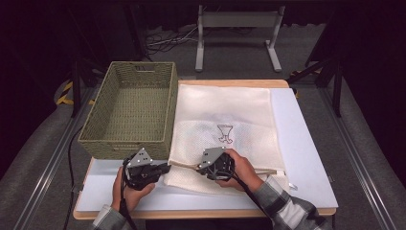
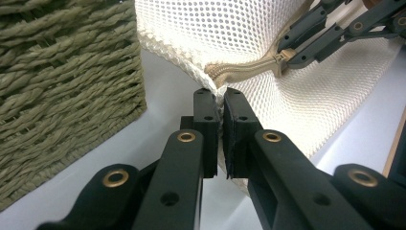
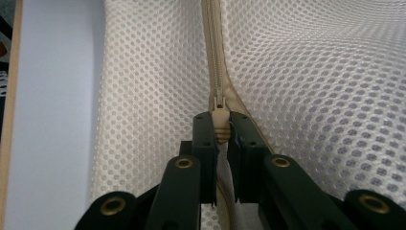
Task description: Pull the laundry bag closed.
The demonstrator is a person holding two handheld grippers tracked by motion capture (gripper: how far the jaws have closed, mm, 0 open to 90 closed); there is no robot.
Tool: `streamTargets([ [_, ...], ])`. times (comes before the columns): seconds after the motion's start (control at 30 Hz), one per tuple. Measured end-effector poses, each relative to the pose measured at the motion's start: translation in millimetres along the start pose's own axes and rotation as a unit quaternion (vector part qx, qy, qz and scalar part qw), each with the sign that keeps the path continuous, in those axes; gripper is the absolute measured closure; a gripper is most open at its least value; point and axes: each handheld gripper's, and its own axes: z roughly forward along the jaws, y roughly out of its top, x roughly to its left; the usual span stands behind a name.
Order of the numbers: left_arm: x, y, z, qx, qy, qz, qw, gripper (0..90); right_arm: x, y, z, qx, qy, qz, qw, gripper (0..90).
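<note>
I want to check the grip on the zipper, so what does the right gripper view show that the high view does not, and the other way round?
Right gripper view: the right tongs shut on the zipper pull, with the zipper running away along the mesh. High view: the woven basket at the bag's left, the left tongs at the bag's corner, and the small drawing on the bag. Both show the white mesh bag on the table.

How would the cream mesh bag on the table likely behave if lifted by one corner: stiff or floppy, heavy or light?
Probably floppy: the mesh bag already bulges and curves near its zipper. Likely light, being thin, open-holed fabric lying flat. It may drag or bunch rather than slide.
</note>
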Motion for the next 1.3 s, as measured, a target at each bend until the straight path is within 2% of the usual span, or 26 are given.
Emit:
streamTargets([
  [0.13, 0.4, -0.3, -0.3, -0.004, -0.002, 0.0, 1.0, 85.9, -1.3, -3.0, -3.0, 0.0, 0.001, 0.006, 1.0, 82.4],
  [0.27, 0.2, -1.3, -1.1, -0.005, -0.001, -0.004, 1.0, 85.9, -0.3, -5.8, -6.7, 0.006, -0.007, 0.0, 1.0, 82.4],
  [0.5, -1.1, -2.2, -0.8, -0.008, 0.001, -0.004, 1.0, 85.8, -2.7, -16.5, -16.4, 0.012, -0.007, 0.009, 0.9999, 82.4],
  [0.7, -1.4, -2.7, -0.6, -0.005, 0.001, -0.002, 1.0, 85.8, -2.6, -23.2, -23.3, 0.014, -0.009, 0.011, 0.9998, 82.4],
  [1.0, -0.8, -3.3, -0.8, -0.005, 0.003, -0.006, 1.0, 85.7, -8.7, -36.7, -37.6, 0.01, -0.008, 0.028, 0.9995, 82.3],
  [1.3, 0.3, -3.7, -0.2, -0.003, 0.003, -0.007, 1.0, 85.7, -8.9, -50.2, -48.2, 0.021, -0.014, 0.03, 0.9992, 82.3],
])
